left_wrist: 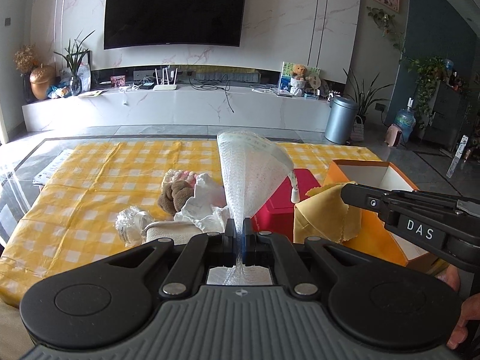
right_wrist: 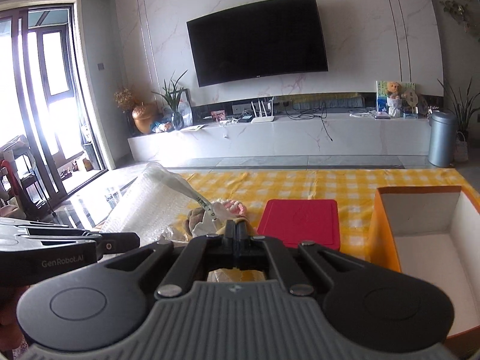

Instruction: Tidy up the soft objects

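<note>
Above the checked tablecloth (left_wrist: 90, 180): left gripper (left_wrist: 239, 225) clamped tight on white bubble wrap (left_wrist: 249, 168), right gripper (left_wrist: 345, 193) pinched on yellow cloth (left_wrist: 327, 213), both lifted clear. Probably bound for the open orange box (right_wrist: 387, 222) just beside. Remaining soft pile (left_wrist: 186, 192) left lying beside the red lid (right_wrist: 300, 222).

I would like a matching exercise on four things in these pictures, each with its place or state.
Things:
1. bubble wrap
2. yellow cloth
3. red lid
4. orange box

Places or states:
a. lies flat on the checked tablecloth
b. stands open, white inside
c. pinched in the left tool
d. hangs from the right tool

Pairs: 1-c, 2-d, 3-a, 4-b
</note>
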Tool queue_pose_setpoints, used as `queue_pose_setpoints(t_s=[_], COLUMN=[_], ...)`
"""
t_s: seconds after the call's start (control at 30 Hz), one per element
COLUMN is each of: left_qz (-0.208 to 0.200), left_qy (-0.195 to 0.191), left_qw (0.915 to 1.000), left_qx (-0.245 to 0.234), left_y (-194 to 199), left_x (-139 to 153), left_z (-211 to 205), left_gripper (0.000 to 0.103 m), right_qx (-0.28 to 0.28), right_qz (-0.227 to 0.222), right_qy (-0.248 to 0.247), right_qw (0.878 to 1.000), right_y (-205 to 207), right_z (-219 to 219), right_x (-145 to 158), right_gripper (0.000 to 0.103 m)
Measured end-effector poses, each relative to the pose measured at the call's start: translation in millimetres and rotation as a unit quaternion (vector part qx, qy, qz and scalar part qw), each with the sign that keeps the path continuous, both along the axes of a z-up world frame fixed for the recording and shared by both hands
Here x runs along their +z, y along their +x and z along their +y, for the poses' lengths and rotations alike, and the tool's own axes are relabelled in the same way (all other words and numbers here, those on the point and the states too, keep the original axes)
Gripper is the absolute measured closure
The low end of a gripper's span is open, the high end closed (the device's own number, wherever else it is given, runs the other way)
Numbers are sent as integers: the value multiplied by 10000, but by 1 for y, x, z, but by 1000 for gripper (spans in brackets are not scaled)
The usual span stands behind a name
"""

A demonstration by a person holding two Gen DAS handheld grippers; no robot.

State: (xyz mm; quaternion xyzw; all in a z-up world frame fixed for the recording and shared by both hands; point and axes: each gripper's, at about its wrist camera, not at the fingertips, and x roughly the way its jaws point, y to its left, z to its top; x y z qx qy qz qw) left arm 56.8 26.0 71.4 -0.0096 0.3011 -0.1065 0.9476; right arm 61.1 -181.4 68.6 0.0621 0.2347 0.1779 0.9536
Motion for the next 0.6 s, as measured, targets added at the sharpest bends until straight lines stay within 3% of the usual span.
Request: queue_pose_setpoints(t_s=[0.43,0.6], left_qz=[-203,-5], left_qy=[76,-114], left_qw=[9982,9955], left_qx=[-558,-944], left_y=[-9,4], left_x=[20,23], left_z=[-48,-70], left_gripper=[100,100], right_qx=[-351,-538], right_qz=[-665,-779], right_qy=[-247,-432], right_qw=[9969,9946], right_y=[-47,-51], right_z=[-54,-77], right_x=[41,49], right_gripper=[103,103])
